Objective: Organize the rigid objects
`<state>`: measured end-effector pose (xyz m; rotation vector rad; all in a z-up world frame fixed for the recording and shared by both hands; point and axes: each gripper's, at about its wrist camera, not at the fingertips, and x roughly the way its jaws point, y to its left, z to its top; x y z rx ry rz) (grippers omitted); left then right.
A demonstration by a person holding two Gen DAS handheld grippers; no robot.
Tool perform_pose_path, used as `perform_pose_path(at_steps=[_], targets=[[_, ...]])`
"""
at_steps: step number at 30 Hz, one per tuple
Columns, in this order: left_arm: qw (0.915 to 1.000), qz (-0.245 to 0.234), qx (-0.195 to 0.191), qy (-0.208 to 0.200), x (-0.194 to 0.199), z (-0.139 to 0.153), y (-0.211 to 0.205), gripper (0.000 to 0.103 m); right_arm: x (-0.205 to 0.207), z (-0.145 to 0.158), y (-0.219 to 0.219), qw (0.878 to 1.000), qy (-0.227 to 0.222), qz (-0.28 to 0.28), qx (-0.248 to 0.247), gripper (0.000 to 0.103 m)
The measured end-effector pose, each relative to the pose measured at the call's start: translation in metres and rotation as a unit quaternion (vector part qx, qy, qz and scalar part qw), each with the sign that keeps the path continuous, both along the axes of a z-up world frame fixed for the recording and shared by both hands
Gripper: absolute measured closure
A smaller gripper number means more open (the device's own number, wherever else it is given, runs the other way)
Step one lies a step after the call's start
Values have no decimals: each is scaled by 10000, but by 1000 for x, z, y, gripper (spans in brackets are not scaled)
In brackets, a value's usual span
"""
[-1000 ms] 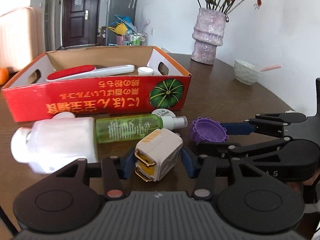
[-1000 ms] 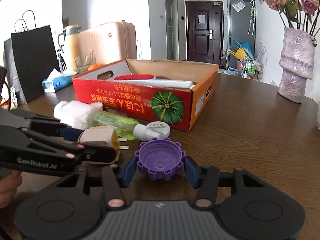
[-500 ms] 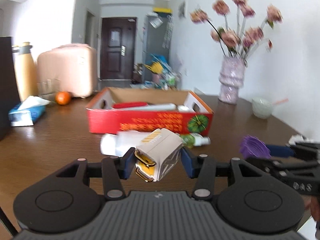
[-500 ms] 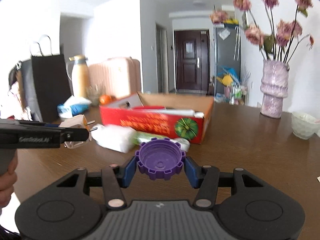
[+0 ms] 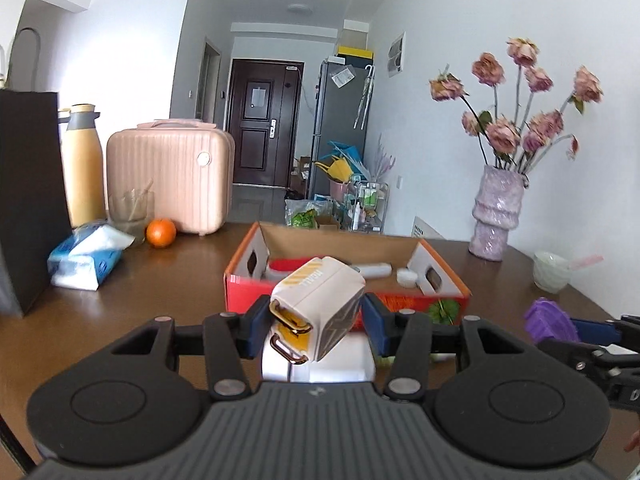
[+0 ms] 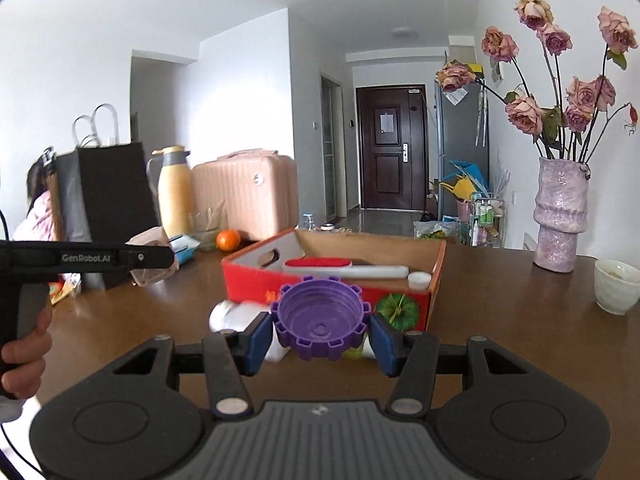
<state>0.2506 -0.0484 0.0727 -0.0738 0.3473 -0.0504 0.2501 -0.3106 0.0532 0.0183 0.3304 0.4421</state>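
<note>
My left gripper [image 5: 316, 320] is shut on a white plug adapter [image 5: 320, 312] with gold prongs, held above the table in front of the red cardboard box [image 5: 248, 280]. My right gripper [image 6: 320, 332] is shut on a purple toothed cap [image 6: 320, 322], also raised in front of the box [image 6: 256, 276]. The cap and right gripper show at the right of the left wrist view [image 5: 550, 320]. The box holds a red-and-white brush [image 6: 320, 264] and a small white lid [image 6: 419, 278]. A white bottle [image 6: 236, 314] lies on the table before the box.
A purple vase [image 6: 560, 224] with flowers and a white bowl [image 6: 614, 286] stand at the right. A tissue pack [image 5: 84, 258], an orange [image 5: 161, 233], a glass [image 5: 130, 212], a pink case [image 5: 168, 188], a thermos [image 5: 82, 164] and a black bag [image 5: 28, 200] are at the left.
Both grippers rose from the table with the adapter and the purple cap held, and now sit higher and farther back from the box.
</note>
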Motion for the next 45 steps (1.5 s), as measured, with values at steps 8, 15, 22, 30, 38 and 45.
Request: perform_pose_path(at_steps=[8, 15, 22, 30, 38, 45], targets=[[9969, -232, -68, 751, 142, 12, 33, 54, 156, 25, 0, 9973, 721, 60, -92, 51], [9841, -103, 18, 1772, 245, -45, 46, 53, 299, -19, 43, 9831, 1728, -102, -593, 51], [9808, -111, 20, 1949, 269, -66, 54, 45, 342, -49, 79, 9717, 2022, -206, -1208, 49], [9833, -137, -7, 1812, 258, -45, 53, 34, 325, -26, 54, 9808, 1781, -374, -696, 20], [9931, -70, 116, 1167, 197, -9, 35, 20, 259, 6, 25, 9893, 1394, -350, -255, 20], [9982, 282, 288, 441, 120, 11, 20, 11, 174, 21, 4, 9958, 864, -304, 1, 18]])
